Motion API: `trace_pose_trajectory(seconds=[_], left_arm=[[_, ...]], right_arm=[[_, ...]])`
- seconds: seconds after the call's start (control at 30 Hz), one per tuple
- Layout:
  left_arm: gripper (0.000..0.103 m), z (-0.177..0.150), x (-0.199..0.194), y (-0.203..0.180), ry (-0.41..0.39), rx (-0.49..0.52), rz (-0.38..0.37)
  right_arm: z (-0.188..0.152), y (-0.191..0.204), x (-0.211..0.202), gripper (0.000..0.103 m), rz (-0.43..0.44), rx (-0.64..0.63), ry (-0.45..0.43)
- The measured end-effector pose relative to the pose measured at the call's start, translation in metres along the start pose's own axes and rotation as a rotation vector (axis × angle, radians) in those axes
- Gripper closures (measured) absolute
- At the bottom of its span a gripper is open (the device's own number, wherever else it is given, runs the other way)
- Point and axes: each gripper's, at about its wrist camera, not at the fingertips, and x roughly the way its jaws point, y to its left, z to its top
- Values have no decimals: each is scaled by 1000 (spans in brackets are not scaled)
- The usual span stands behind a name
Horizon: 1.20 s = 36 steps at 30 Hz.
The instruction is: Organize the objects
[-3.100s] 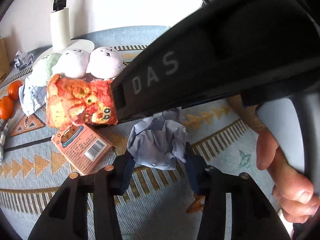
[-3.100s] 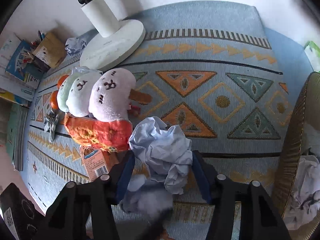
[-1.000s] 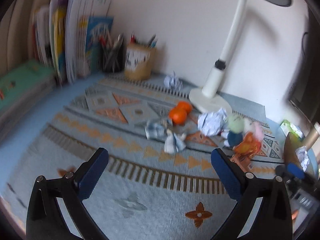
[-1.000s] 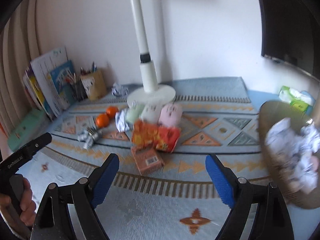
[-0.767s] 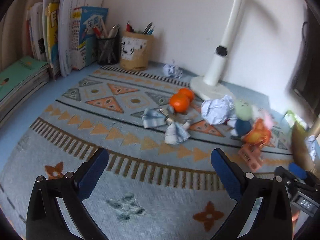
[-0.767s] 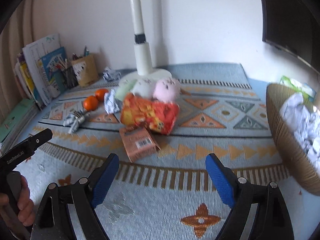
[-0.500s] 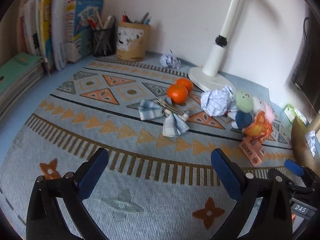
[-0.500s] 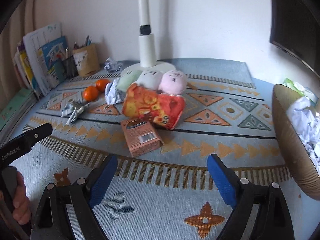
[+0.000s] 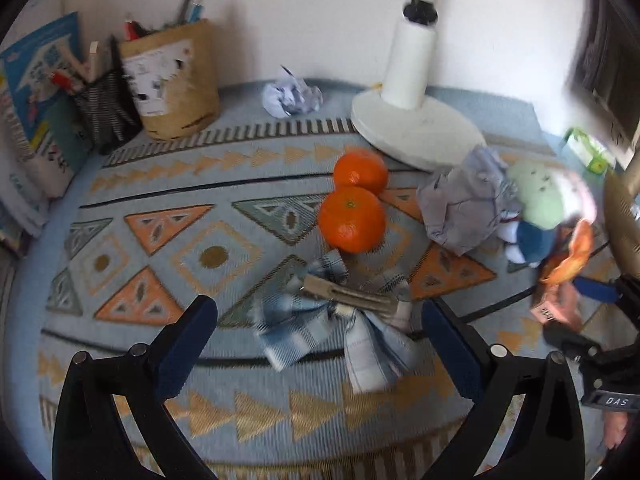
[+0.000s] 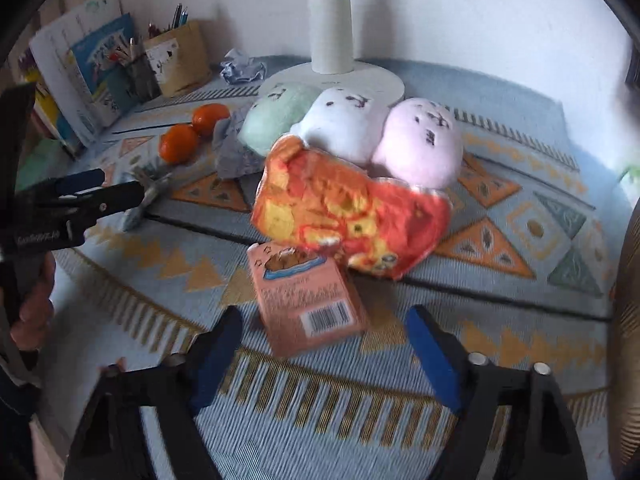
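Clutter covers most of the worktop [image 9: 132, 216], so much sorting remains. The left claw [image 9: 320, 330], spread wide and empty, brackets the plaid cloth with its clothespin [image 9: 344, 294]; the right claw [image 10: 326, 344], equally wide, frames the pink box [image 10: 308, 304].

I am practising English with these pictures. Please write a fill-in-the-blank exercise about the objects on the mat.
1. The left gripper is ___ above the plaid cloth.
2. There are ___ oranges on the mat.
3. The box before the right gripper has a ___ printed on it.
4. The lamp base is ___ in colour.

Missing words: open; two; barcode; white
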Motion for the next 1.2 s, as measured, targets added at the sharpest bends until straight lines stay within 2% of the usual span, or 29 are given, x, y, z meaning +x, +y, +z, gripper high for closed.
trace_pose_trajectory(seconds=[0.03, 0.07, 0.1, 0.17, 0.2, 0.23, 0.33, 0.43, 0.63, 0.77, 0.87, 0.9, 0.93, 0.97, 1.0, 1.03, 1.07, 1.13, 1.2], left_arm=[[17, 0, 4, -3, 10, 19, -3], [18, -1, 7, -7, 27, 45, 1], [32, -2, 2, -11, -4, 67, 2], [45, -4, -2, -13, -9, 72, -21], [62, -5, -6, -14, -24, 75, -26], [75, -7, -11, -14, -34, 77, -35], [86, -15, -29, -14, -56, 35, -82], [88, -31, -49, -21, -82, 11, -131], [88, -74, -83, -63, -106, 31, -205], [88, -96, -98, -91, -114, 50, -244], [88, -105, -99, -104, -97, 69, -269], [84, -108, -98, -105, -90, 75, -266], [69, -112, -98, -107, -88, 84, -255], [60, -116, -97, -108, -88, 89, -222], [35, -118, -96, -106, -80, 85, -195], [19, -120, -96, -104, -76, 76, -162], [17, -121, -98, -101, -86, 62, -133], [12, -119, -100, -96, -100, 56, -130], [11, -114, -91, -96, -51, 56, -112]], right_arm=[[1, 2, 1, 34, -11, -7, -11], [2, 3, 1, 43, -6, -15, -25], [2, 4, -1, 46, 4, -21, -37], [-1, 9, -3, 56, 4, -37, -54], [-4, 12, -4, 58, -1, -46, -65], [-5, 14, -5, 60, 0, -51, -72], [-14, 17, -12, 62, 10, -47, -89], [-31, 15, -26, 62, 42, -23, -96], [-83, -15, -65, 62, 49, 92, -74], [-106, -29, -81, 62, 2, 65, -74], [-117, -41, -82, 62, 35, 94, -54], [-120, -40, -85, 62, 39, 87, -59], [-122, -39, -85, 62, 37, 79, -57], [-126, -37, -86, 62, 25, 67, -61], [-127, -34, -87, 62, 15, 58, -65], [-128, -32, -87, 61, 5, 49, -69], [-129, -31, -87, 59, -4, 40, -69], [-128, -29, -87, 53, 0, 31, -65], [-127, -28, -86, 46, 13, 28, -64]])
